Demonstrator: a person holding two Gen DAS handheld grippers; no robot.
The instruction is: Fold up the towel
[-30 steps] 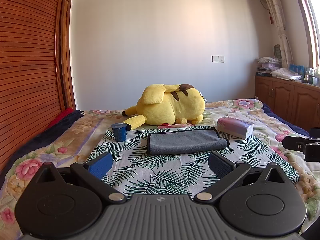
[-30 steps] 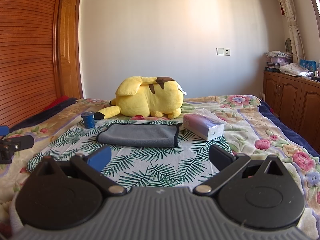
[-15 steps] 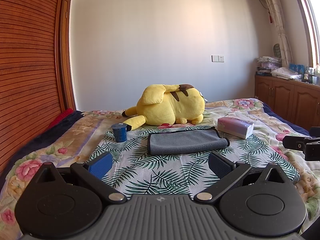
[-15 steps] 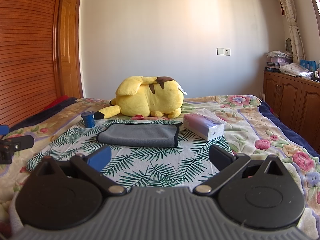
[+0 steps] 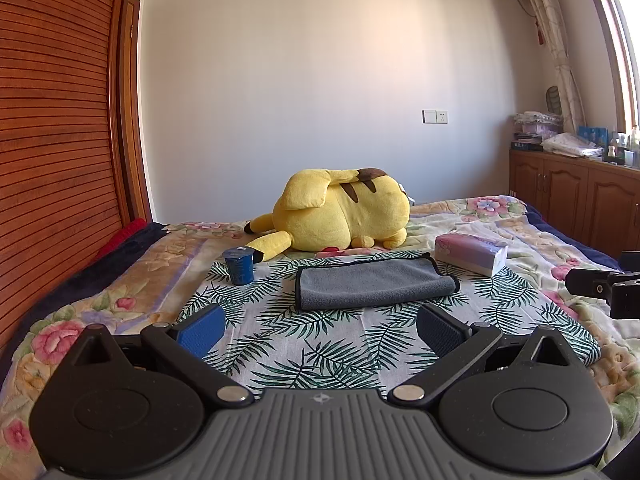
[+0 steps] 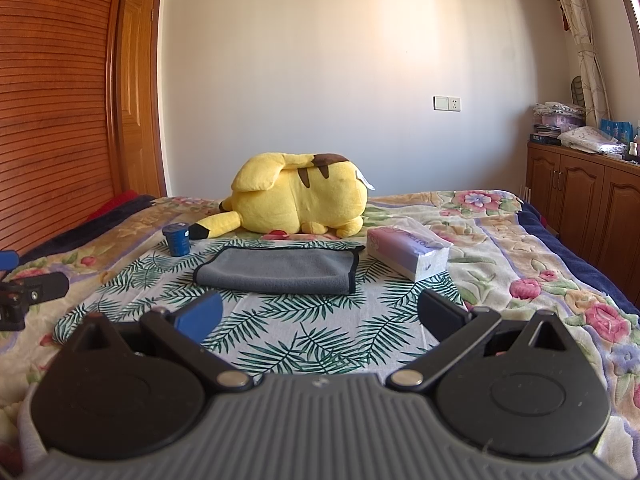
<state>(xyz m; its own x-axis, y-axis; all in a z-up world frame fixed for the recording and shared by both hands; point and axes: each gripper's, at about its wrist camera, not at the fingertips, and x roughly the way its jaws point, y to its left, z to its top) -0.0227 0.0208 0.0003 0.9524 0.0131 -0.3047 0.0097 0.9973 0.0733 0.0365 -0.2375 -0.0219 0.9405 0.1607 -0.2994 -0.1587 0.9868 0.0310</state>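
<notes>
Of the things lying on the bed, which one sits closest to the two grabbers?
The grey towel, lying flat on the leaf-print cloth. The blue cup, tissue box and yellow plush toy all sit farther back.

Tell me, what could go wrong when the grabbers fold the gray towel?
The towel lies on a loose leaf-print cloth, so an open gripper might pinch both layers. The blue cup stands close to the towel's left end and could tip. The tissue pack sits near its right end and might get nudged.
</notes>
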